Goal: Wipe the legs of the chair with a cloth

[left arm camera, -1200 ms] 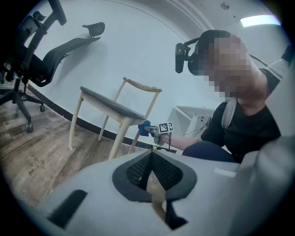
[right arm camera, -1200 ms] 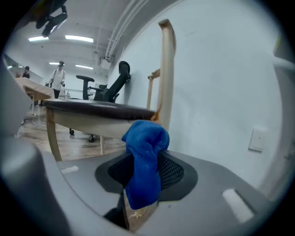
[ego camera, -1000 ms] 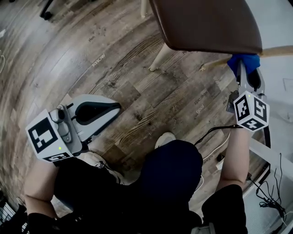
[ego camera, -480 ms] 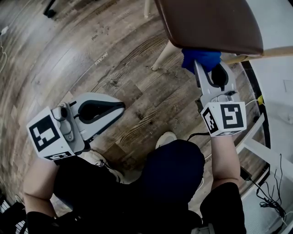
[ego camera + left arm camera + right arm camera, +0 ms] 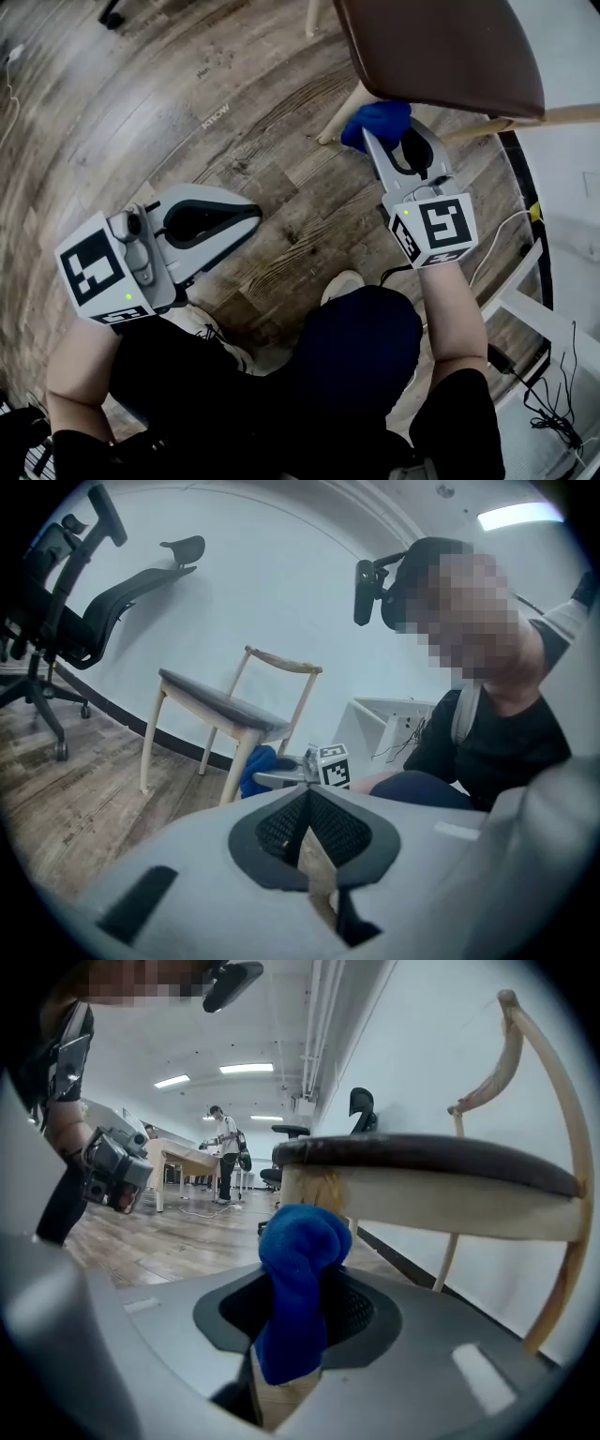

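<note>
Cloth [image 5: 377, 122], clamped in your right gripper [image 5: 381, 144], has swung left under the chair [image 5: 441, 52] to just beside its left leg [image 5: 337, 118]; wiping that leg looks next. Your left gripper [image 5: 246, 214] hangs closed, empty, well left.

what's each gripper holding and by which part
The right gripper pinches the blue cloth by one end, the bunched rest sticking out past the jaws. The left gripper is shut on nothing.

Fuzzy blue cloth [image 5: 300, 1260], matt brown seat [image 5: 441, 47], grainy wood floor [image 5: 141, 103]
</note>
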`<state>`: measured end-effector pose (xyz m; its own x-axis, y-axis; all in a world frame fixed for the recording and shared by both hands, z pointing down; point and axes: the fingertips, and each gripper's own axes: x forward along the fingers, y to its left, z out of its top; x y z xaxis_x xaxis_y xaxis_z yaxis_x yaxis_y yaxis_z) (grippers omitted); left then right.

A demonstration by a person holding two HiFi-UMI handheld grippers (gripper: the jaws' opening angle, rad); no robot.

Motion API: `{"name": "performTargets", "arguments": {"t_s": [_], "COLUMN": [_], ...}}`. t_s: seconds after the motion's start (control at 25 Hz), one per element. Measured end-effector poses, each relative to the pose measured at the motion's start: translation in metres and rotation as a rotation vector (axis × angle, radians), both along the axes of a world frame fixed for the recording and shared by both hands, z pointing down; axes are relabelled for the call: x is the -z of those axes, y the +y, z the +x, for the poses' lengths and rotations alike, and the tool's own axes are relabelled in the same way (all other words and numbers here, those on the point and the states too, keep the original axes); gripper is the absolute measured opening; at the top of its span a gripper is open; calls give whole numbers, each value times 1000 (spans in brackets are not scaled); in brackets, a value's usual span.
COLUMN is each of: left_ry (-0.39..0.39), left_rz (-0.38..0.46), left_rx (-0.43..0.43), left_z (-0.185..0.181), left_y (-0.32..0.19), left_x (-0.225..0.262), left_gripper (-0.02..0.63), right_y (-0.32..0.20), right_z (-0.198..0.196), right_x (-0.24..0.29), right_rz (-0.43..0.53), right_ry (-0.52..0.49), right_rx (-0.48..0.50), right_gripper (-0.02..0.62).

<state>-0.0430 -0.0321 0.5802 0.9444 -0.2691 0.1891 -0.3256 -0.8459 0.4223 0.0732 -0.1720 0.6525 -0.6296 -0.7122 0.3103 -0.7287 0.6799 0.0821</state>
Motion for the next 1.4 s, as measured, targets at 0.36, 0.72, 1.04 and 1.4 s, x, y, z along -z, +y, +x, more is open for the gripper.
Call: {"name": "performTargets", "arguments": {"t_s": [0.36,0.72,1.04,1.4], "left_ry": [-17,-55,-48,-27], "left_rz": [-17,-46,-57,-61], "left_rx": [8,31,28,24], "left_z": [-4,-10,-9,-9], "left_y": [-1,0,-2,-4], "left_x": [-7,-22,-24,-24], "left_gripper": [6,6,6,6], "right_y": [-5,-8,-8,-6], "right_z": [2,7,1,2], "right_x": [-120,-258,-301,-269], "right_rz": [-140,-387,-475,-429], "right_ry": [68,162,314,226], "right_rx": [-18,-16,39,29], "right_gripper": [143,141,143,143]}}
